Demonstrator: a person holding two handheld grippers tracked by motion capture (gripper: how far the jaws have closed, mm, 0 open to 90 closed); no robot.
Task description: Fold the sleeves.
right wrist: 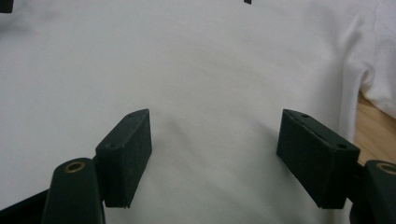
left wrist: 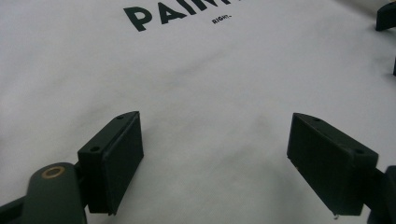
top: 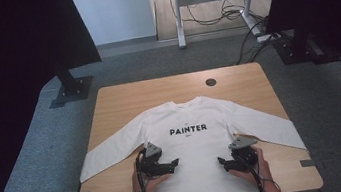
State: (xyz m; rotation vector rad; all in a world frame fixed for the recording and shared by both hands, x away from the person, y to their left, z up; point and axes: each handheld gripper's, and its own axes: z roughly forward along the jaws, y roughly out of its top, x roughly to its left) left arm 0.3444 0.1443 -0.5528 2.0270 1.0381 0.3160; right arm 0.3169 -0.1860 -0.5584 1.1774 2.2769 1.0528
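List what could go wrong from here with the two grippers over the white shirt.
1. Both the left gripper and the right gripper are open over the flat middle of the shirt, with no edge or fold between the jaws, so closing here may pinch nothing or bunch the cloth.
2. The shirt's hem reaches the near edge of the table; a pull toward the person might drag it off.
3. The spread sleeves could wrinkle if the body is tugged.

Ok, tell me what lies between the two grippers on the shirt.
Only bare white shirt: in the high view, nothing sits on the fabric between the left gripper and the right gripper. The PAINTER print lies beyond that stretch.
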